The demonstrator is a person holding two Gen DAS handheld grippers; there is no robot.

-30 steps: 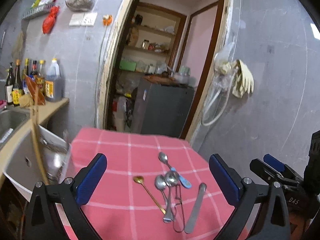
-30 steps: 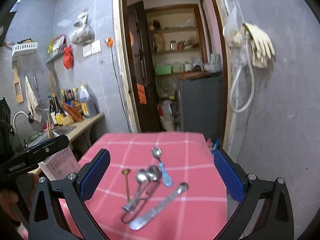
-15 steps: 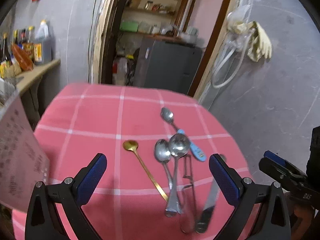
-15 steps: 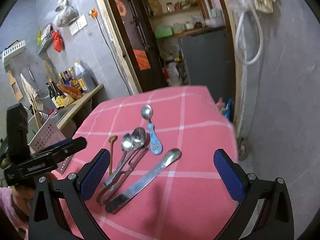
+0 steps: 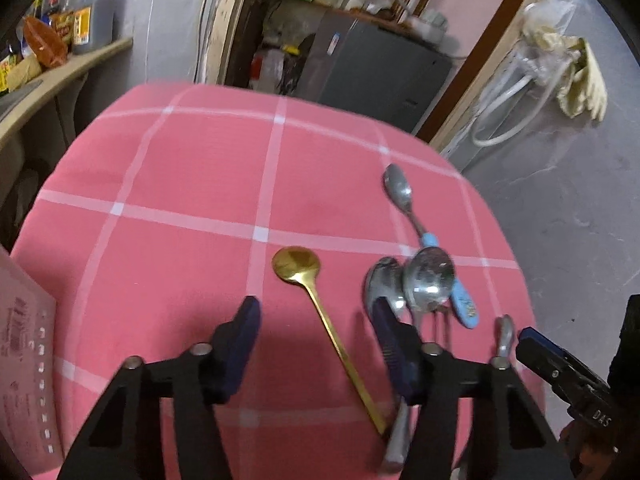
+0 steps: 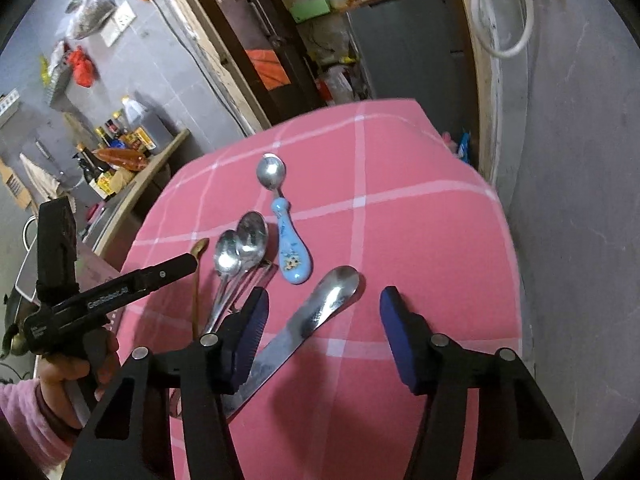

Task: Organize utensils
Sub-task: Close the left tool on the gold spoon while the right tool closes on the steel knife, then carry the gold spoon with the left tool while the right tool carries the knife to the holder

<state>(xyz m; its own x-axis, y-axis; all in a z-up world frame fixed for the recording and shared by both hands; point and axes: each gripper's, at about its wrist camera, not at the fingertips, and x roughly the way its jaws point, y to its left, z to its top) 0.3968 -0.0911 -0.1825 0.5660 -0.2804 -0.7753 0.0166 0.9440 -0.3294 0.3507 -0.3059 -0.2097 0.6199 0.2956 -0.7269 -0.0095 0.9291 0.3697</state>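
Several utensils lie on a pink checked tablecloth (image 5: 180,184). A gold spoon (image 5: 320,312) runs between the pads of my left gripper (image 5: 314,316), which is open and low over it. Two steel spoons (image 5: 404,284) and a blue-handled spoon (image 5: 432,240) lie to its right. In the right wrist view my right gripper (image 6: 322,300) is open around a large flat steel spoon (image 6: 320,308). The blue-handled spoon (image 6: 290,248), the two steel spoons (image 6: 240,248) and the gold spoon (image 6: 198,276) lie to its left.
A pink perforated basket (image 5: 24,380) stands at the table's left edge. A counter with bottles (image 6: 116,148) is at the left. A doorway with a grey cabinet (image 5: 376,68) lies behind the table. The table's right edge drops to a grey floor.
Both grippers have moved down and forward toward the utensils. Their jaws have narrowed from wide open to a smaller gap around the gold spoon and the flat spoon.
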